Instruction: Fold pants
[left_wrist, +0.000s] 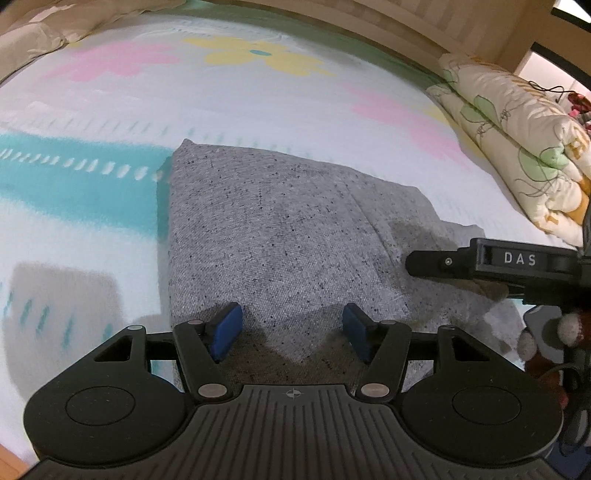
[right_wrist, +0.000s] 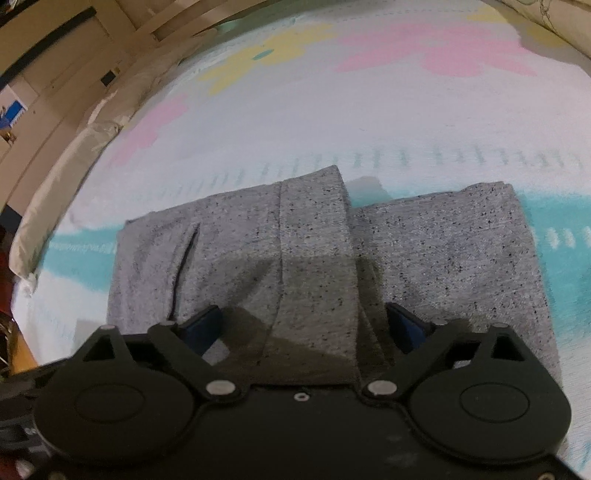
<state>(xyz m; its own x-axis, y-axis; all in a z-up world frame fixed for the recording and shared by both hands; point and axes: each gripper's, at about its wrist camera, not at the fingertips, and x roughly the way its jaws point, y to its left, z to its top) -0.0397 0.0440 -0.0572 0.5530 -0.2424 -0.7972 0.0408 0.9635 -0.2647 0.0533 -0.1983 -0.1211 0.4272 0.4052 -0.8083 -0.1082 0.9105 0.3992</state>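
A: Where are the pants (right_wrist: 317, 258)?

B: Folded into a grey speckled bundle on the bed (right_wrist: 369, 122), lying on its flowered white sheet and across the sheet's teal band.

A: Room around the pants?

B: Plenty. Beyond their far edge the sheet runs bare up to the yellow flower print (left_wrist: 258, 53). In the left wrist view a rolled quilt (left_wrist: 517, 147) lies well to the right of the pants, at the bed's edge; in the right wrist view a pale pillow (right_wrist: 62, 192) lies well to the left of them.

A: Which way do the pants run?

B: In the right wrist view the long axis goes left to right. A narrower folded layer lies crosswise on top near the middle, its end pointing away from the camera. A pocket slit shows on the left part.

A: And the jaws?

B: The left gripper (left_wrist: 291, 332) hangs over the near edge of the pants, jaws parted, blue pads clear of the cloth. The right gripper (right_wrist: 306, 328) has its jaws spread wide on either side of the top layer, pressing on nothing.
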